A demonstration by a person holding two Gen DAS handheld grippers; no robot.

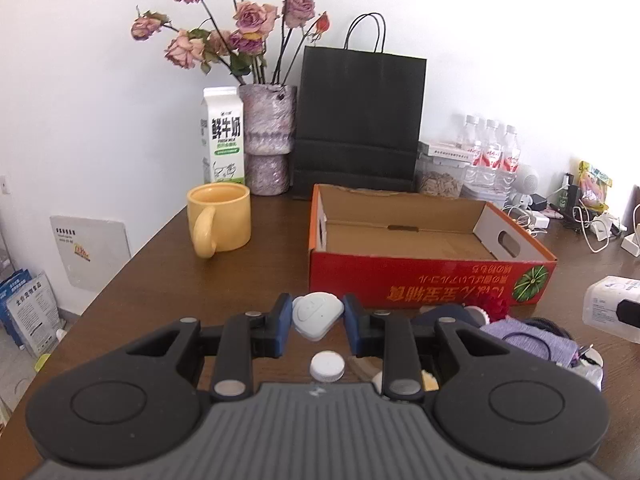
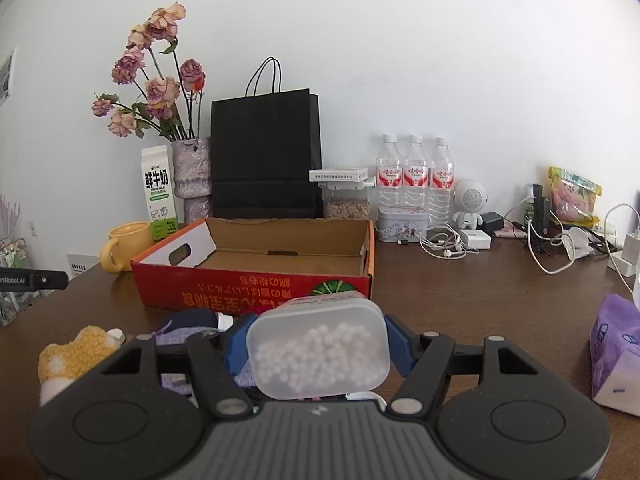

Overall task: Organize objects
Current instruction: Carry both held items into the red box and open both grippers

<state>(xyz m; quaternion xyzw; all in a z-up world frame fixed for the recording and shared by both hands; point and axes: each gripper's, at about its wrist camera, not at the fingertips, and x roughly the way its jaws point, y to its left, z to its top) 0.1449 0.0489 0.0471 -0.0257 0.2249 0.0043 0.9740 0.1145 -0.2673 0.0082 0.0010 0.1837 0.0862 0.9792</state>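
left claw [image 1: 318, 322] clamps a pale blue gadget [image 1: 317, 313], right claw [image 2: 316, 354] clamps the bead tub [image 2: 318, 354], both lined up for the empty red box [image 1: 432, 276].

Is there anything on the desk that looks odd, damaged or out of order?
The roses in the vase are wilted and drooping. The red cardboard box stands with its print upside down. Loose cables lie tangled near the wall. Nothing looks spilled.

At the bottom of each frame sit black tongs: left tongs [image 1: 319, 317] and right tongs [image 2: 318, 346]. Each has a grey ribbed plate in the middle, two big round black discs at the sides, silver screws on the arms, and dark blue pads [image 1: 283, 312] at the tips.
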